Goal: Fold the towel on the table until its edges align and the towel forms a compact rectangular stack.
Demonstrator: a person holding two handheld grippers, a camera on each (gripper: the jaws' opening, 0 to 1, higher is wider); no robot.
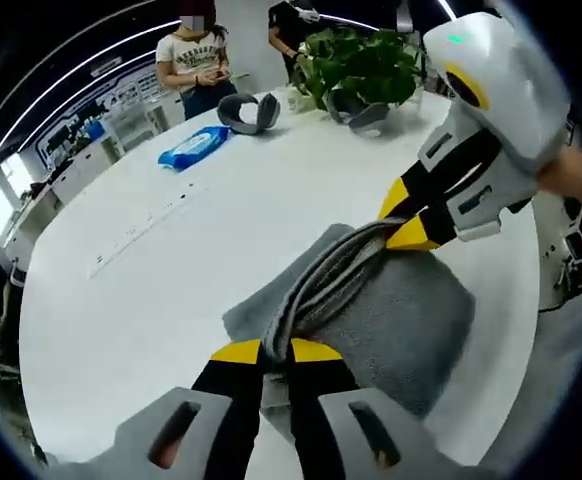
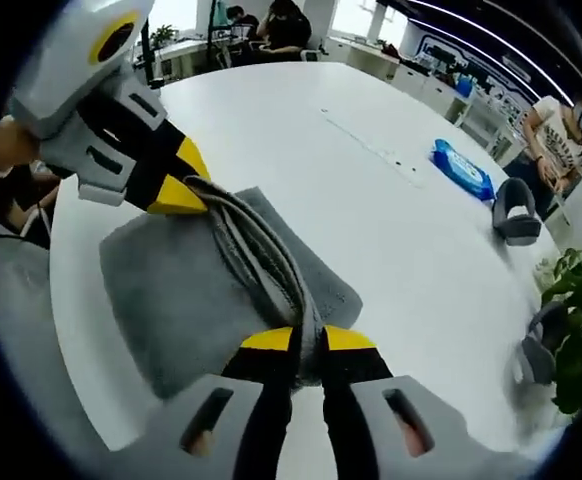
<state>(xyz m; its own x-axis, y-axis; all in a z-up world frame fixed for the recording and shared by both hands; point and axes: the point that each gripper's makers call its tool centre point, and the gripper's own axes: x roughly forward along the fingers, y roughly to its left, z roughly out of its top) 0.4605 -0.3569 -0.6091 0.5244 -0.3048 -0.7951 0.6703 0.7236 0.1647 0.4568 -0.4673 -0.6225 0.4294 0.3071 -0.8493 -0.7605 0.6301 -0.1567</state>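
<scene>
A grey towel (image 1: 401, 325) lies partly folded on the white table (image 1: 171, 270). One bunched edge is lifted and stretched between both grippers. In the left gripper view my left gripper (image 1: 276, 352) is shut on the near end of that edge, and the right gripper (image 1: 403, 222) pinches the far end, coming in from the upper right. In the right gripper view my right gripper (image 2: 308, 340) is shut on the towel (image 2: 181, 290) edge, with the left gripper (image 2: 176, 180) holding the other end at upper left above the table (image 2: 371, 200).
A blue packet (image 1: 195, 147) lies far across the table, with grey neck pillows (image 1: 251, 110) and a green plant (image 1: 366, 60) behind it. A person (image 1: 196, 55) stands at the far side. The packet (image 2: 463, 170), a pillow (image 2: 516, 212) and plant (image 2: 581, 320) sit right.
</scene>
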